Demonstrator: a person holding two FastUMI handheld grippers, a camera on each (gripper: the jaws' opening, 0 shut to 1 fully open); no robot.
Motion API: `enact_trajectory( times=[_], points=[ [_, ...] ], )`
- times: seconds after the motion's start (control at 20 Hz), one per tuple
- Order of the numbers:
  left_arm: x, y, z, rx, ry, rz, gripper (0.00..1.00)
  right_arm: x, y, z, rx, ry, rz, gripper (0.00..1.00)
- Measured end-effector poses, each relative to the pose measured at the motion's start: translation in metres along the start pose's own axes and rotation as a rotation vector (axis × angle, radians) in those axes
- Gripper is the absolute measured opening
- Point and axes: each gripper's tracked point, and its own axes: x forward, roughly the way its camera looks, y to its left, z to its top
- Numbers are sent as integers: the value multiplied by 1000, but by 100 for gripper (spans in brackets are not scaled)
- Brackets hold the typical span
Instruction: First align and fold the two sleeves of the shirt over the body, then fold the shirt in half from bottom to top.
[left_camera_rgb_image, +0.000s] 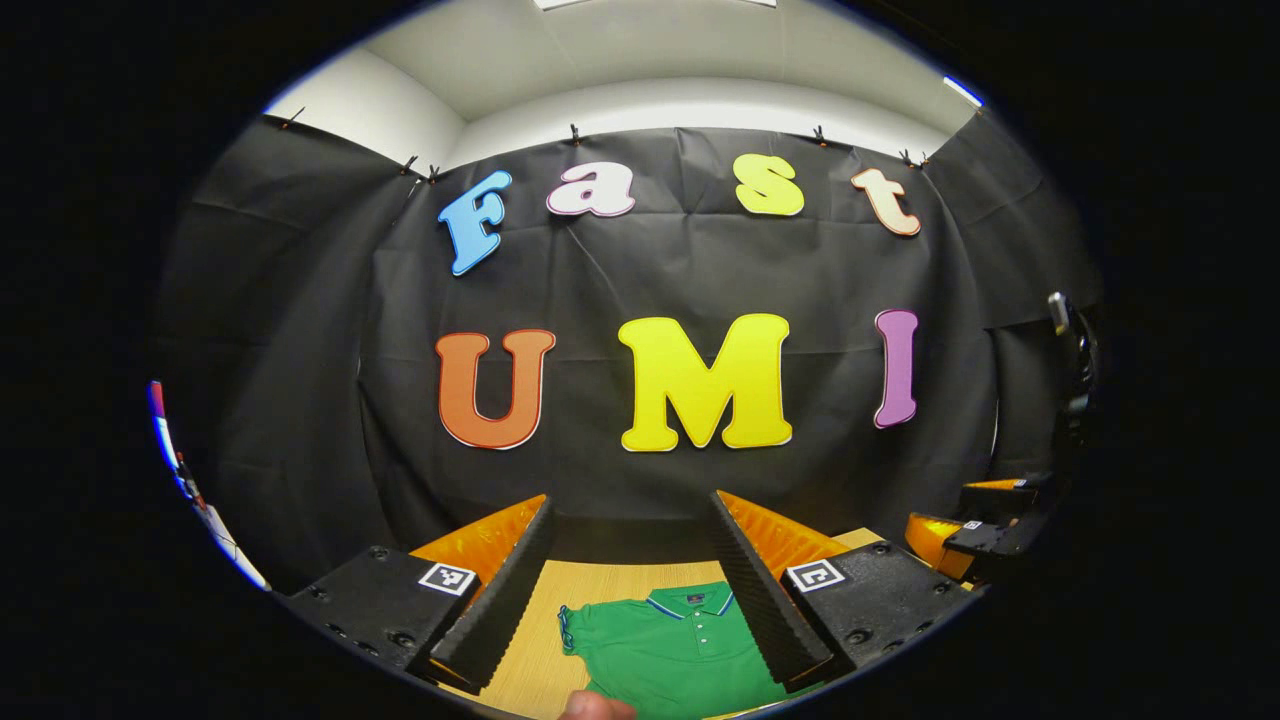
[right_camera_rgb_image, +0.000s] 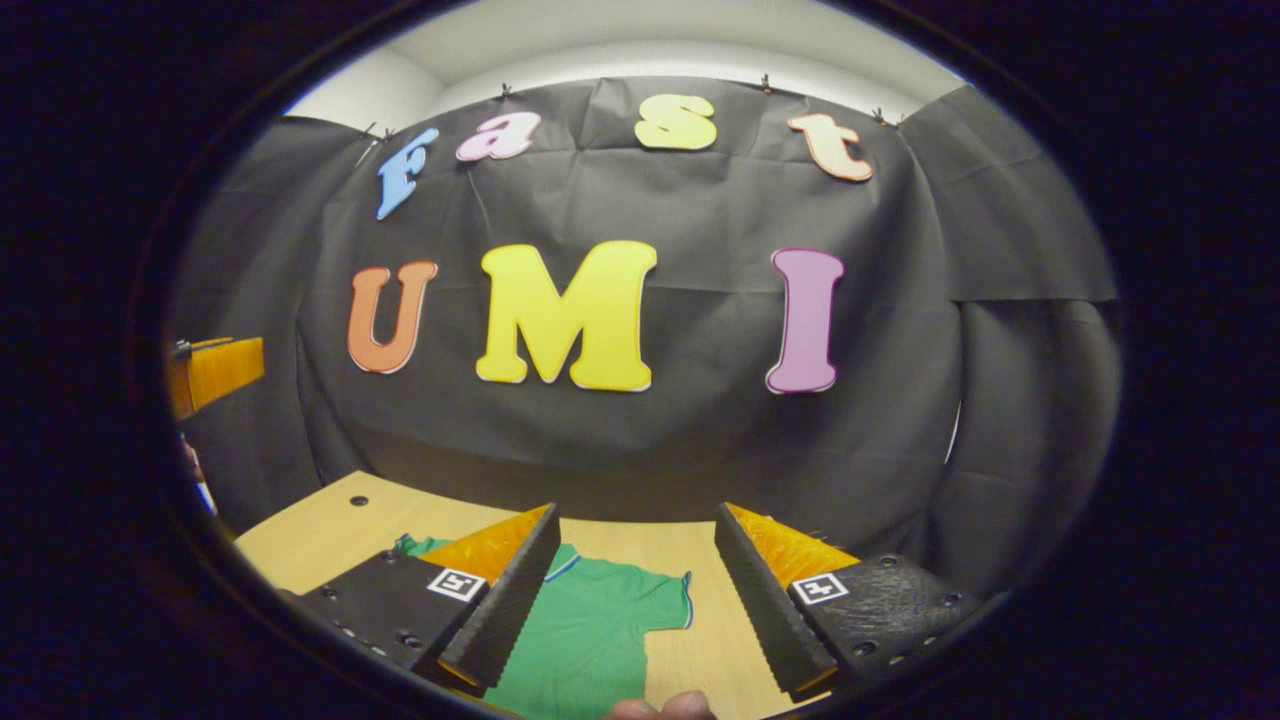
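Note:
A green polo shirt (left_camera_rgb_image: 668, 645) lies flat on the wooden table (left_camera_rgb_image: 530, 650), collar with its blue trim toward the wall. In the left gripper view my left gripper (left_camera_rgb_image: 632, 502) is open above the table, the shirt's collar and chest showing low between its fingers. In the right gripper view my right gripper (right_camera_rgb_image: 636, 512) is also open, with nothing between its fingers. Below it lies the shirt (right_camera_rgb_image: 585, 625), one short sleeve (right_camera_rgb_image: 665, 598) spread out toward the right. Both grippers hang clear of the cloth.
The right gripper (left_camera_rgb_image: 985, 525) shows farther off at the right edge of the left gripper view. An orange part of the left gripper (right_camera_rgb_image: 215, 368) shows at the far left of the right gripper view. The table (right_camera_rgb_image: 320, 530) has a small hole near its far left corner. A person's fingertip (right_camera_rgb_image: 660, 707) peeks in at the bottom.

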Motion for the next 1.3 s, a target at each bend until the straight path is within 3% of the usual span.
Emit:
enact_trajectory(
  times=[0.45,0.65,0.85,1.3],
  points=[
    [26,-7,-10,8,22,23,97,102,-45,-92,-6,221,-1,97],
    [36,-9,-20,6,47,28,97,148,-50,-140,12,334,43,95],
    [41,-6,-34,5,89,51,97,191,-60,-186,13,416,37,97],
    [45,6,-53,30,136,102,97,243,-68,-273,15,575,37,95]
  ],
)
